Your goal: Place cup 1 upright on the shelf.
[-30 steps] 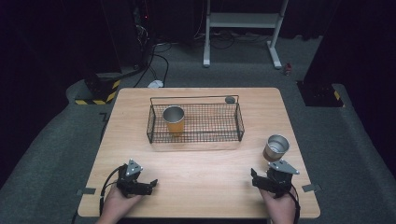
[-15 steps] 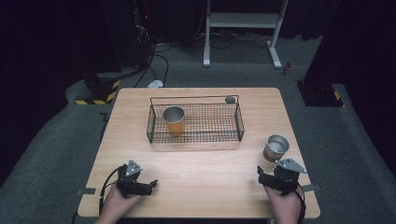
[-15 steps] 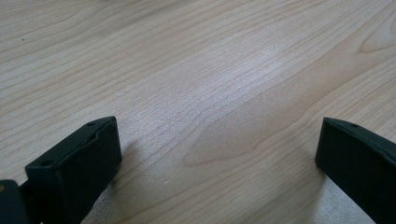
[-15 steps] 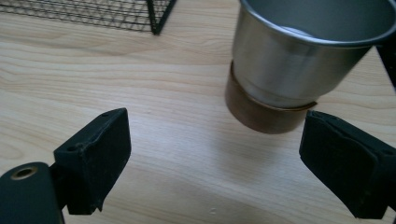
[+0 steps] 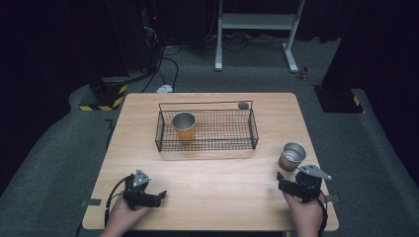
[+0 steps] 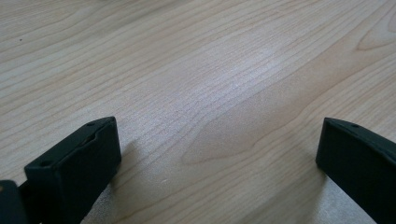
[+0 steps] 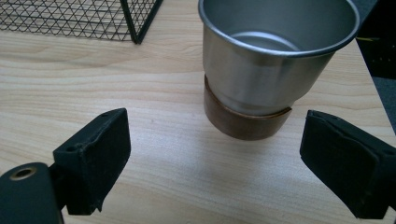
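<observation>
A black wire basket (image 5: 206, 129) sits toward the far middle of the wooden table (image 5: 212, 197), holding one upright metal cup with an orange base (image 5: 184, 127) in its left part. A second metal cup with a brown base (image 5: 291, 157) stands upright on the table near the right edge (apparently empty), just beyond the right gripper (image 5: 289, 185), whose jaws are spread wide with nothing between them. At the near left the left gripper (image 5: 157, 197) rests over bare wood, jaws likewise wide apart.
</observation>
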### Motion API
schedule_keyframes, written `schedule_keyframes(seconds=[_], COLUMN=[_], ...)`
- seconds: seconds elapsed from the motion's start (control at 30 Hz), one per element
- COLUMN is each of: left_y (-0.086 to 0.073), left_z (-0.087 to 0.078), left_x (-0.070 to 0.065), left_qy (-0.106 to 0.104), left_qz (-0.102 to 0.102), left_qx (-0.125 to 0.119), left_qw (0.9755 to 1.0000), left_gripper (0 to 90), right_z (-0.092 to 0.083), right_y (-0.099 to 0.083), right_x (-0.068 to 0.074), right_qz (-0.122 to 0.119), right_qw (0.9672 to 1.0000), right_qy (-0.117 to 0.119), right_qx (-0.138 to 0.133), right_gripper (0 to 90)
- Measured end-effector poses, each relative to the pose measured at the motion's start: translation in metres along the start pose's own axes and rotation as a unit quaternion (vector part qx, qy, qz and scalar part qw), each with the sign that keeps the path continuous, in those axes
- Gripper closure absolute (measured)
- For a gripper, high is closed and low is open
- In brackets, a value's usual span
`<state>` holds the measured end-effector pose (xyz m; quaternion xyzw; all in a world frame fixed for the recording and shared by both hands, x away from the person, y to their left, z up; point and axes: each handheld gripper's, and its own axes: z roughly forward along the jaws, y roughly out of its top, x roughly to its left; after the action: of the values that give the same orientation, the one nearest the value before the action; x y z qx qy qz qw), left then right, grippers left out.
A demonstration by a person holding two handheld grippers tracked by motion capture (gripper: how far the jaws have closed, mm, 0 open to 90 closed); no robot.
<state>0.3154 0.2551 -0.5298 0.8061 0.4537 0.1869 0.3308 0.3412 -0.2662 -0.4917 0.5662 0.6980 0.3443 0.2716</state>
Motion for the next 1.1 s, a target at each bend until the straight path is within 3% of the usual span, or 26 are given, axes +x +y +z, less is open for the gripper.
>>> schedule_keyframes(seconds=[0.13, 0.47, 0.67, 1.1], left_y=[0.0, 0.0, 0.0, 0.0], left_z=[0.0, 0.0, 0.0, 0.0], left_x=[0.0, 0.0, 0.001, 0.001], left_qy=[0.0, -0.002, -0.002, -0.005], left_qz=[0.0, 0.0, 0.003, -0.001], left_qx=[0.0, 0.0, -0.001, -0.001], left_qw=[1.0, 1.0, 1.0, 1.0], left_gripper=[0.4, 0.5, 0.5, 0.6], right_z=[0.002, 0.01, 0.011, 0.028], right_y=[0.001, 0.007, 0.016, 0.025], right_x=[-0.003, -0.011, -0.013, -0.021], right_qz=[0.002, 0.008, 0.002, 0.013], right_qw=[1.0, 0.9997, 0.9996, 0.9994], right_qy=[0.002, -0.02, -0.028, -0.031], right_qx=[0.003, 0.013, 0.002, -0.003], right_gripper=[8.9, 8.9, 8.9, 8.9])
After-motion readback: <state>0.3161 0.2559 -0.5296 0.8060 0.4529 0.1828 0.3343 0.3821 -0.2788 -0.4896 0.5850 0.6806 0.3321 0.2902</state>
